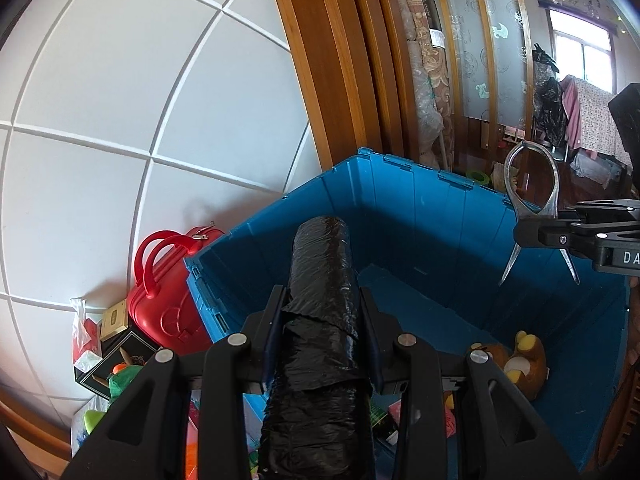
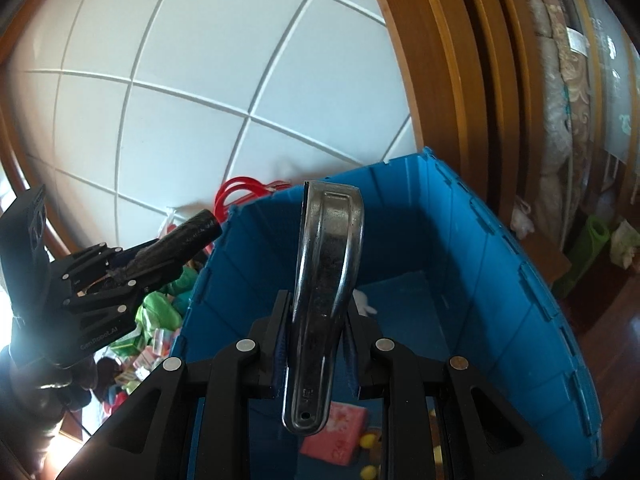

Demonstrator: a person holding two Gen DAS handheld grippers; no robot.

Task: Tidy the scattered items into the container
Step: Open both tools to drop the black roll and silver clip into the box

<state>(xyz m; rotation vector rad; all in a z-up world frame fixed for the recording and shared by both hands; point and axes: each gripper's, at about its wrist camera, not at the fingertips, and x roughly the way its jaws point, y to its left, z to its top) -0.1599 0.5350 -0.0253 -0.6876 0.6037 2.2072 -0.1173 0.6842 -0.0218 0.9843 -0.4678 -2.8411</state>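
Note:
A blue plastic container (image 1: pixel 400 200) stands open in front of both grippers. My left gripper (image 1: pixel 322 292) is shut on a black roll of plastic bags (image 1: pixel 320 264), which juts forward over the container's near left rim. In the right wrist view that left gripper (image 2: pixel 168 260) and the roll (image 2: pixel 192 232) sit just left of the container (image 2: pixel 480 280). My right gripper (image 2: pixel 318 300) is shut on silver metal tongs (image 2: pixel 328 248), held upright over the container's inside. From the left wrist view the right gripper (image 1: pixel 536 234) grips the tongs (image 1: pixel 530 184) above the right side.
Inside the container lie a brown plush toy (image 1: pixel 516 360) and a pink packet (image 2: pixel 336 428). A red case (image 1: pixel 168 300), boxes and green toys (image 2: pixel 160 312) crowd the floor left of it. A white tiled wall and a wooden door frame (image 1: pixel 320 60) rise behind.

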